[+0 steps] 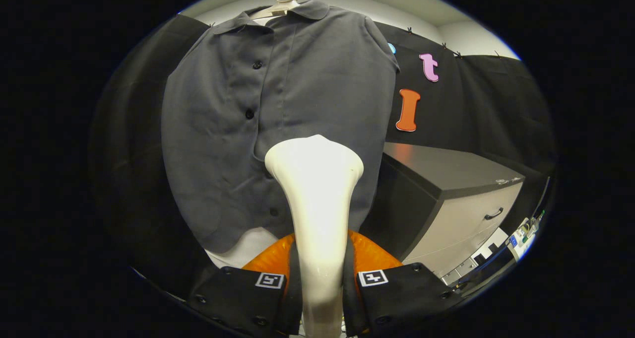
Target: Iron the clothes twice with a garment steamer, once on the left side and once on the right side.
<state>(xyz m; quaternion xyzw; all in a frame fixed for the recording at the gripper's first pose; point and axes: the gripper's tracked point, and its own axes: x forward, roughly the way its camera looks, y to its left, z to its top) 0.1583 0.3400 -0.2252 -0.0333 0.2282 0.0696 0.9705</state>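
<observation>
We see the gripper (320, 278) clamped on the steamer (315, 179) handle; it looks rigid, smooth, maybe slippery, so grip low. Shirt (278, 109) hangs soft, will sway.

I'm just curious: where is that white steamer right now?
In the gripper view, the white steamer is clamped between the gripper's two fingers, its head raised before the lower front of the grey shirt.
</observation>
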